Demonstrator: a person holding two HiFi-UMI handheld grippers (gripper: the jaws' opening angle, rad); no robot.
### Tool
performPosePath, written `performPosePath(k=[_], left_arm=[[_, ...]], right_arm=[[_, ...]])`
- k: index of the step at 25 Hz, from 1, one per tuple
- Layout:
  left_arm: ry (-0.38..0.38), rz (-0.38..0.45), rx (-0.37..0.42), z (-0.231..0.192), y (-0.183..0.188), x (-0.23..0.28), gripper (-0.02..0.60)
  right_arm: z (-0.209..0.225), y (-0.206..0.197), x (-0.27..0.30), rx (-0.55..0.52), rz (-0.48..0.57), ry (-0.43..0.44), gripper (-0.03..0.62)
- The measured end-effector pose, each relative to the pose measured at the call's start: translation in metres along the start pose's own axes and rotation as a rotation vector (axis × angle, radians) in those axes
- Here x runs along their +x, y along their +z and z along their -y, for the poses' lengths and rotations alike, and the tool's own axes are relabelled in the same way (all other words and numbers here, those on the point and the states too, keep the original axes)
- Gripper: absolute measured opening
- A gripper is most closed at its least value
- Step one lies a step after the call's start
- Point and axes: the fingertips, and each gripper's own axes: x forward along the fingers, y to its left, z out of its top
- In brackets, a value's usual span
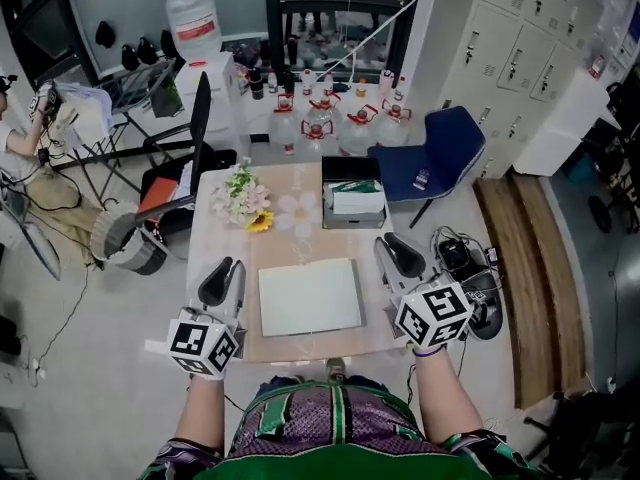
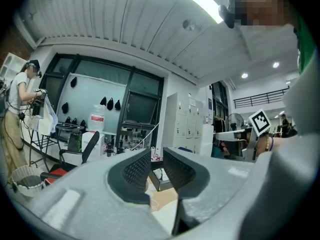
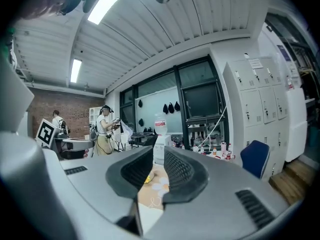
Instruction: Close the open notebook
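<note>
The white notebook (image 1: 310, 296) lies flat and apparently shut on the bench (image 1: 212, 230), its long axis running side to side. It sits between the left gripper (image 1: 226, 268) and right gripper (image 1: 392, 250) and touches neither; both sets of fingers stand parted and empty. Beyond the fingertips are a flower bunch (image 1: 243, 200) and an open box (image 1: 352, 206), then water bottles (image 1: 325, 123) and a blue chair (image 1: 432, 148).
</note>
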Motion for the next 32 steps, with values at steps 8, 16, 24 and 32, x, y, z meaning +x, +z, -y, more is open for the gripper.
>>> performPosePath(k=[8,16,24,32], left_arm=[[-0.023,-0.015,0.03,0.002,-0.004,0.003,0.086],[-0.063,-0.082,-0.005,-0.002,-0.034,0.007,0.137],[-0.042,-0.2,-0.062,-0.016,-0.095,0.014,0.137],[0.009,-0.319,-0.097,-0.03,-0.163,0.013,0.137]], right_arm=[[-0.005,-0.011,0.006,-0.002,-0.02,0.014,0.058],[-0.01,-0.048,0.019,0.035,-0.102,0.055,0.104],[-0.006,-0.118,0.027,0.132,-0.254,0.066,0.115],[0.002,-0.174,0.031,0.173,-0.372,0.057,0.12]])
